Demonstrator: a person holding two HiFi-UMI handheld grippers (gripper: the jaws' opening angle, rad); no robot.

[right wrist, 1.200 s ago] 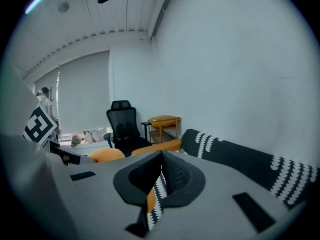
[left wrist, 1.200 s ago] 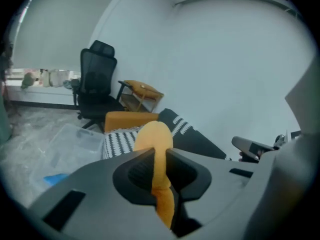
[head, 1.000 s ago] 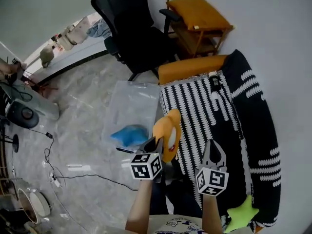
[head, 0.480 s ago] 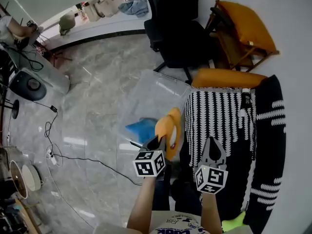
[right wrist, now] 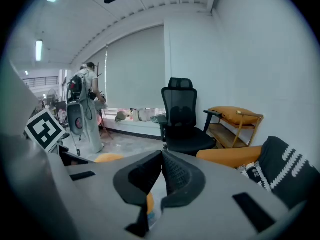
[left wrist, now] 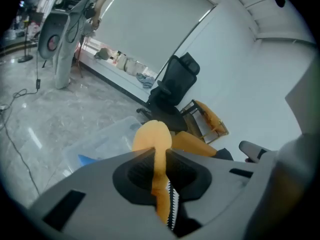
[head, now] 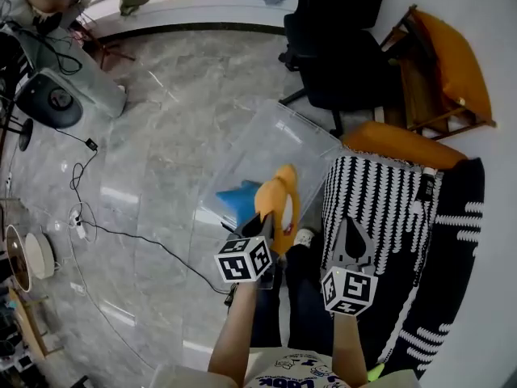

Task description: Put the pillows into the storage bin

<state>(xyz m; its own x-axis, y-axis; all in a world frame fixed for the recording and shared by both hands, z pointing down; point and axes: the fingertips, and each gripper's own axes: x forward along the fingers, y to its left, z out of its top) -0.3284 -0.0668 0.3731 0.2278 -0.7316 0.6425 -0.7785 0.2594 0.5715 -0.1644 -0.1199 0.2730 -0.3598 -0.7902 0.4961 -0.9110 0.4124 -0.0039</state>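
Head view tells it: within the last second the person has swung from the striped throw (head: 380,208) toward the clear storage bin (head: 279,132). The orange pillow (head: 279,203) now hangs over the bin's near edge, beside the blue pillow (head: 238,201) already inside, so I'd say the drop is close. The left gripper (head: 262,223) clamps the orange pillow's lower end, and its long axis points away toward the bin's far side. The right gripper (head: 349,225) is closed on nothing.

I see the storage bin (head: 279,140) open-topped, with room beside the blue pillow (head: 238,201) in it; bare floor (head: 161,144) spreads to its left; the office chair (head: 343,59) crowds its far end, the striped blanket (head: 376,208) its right.
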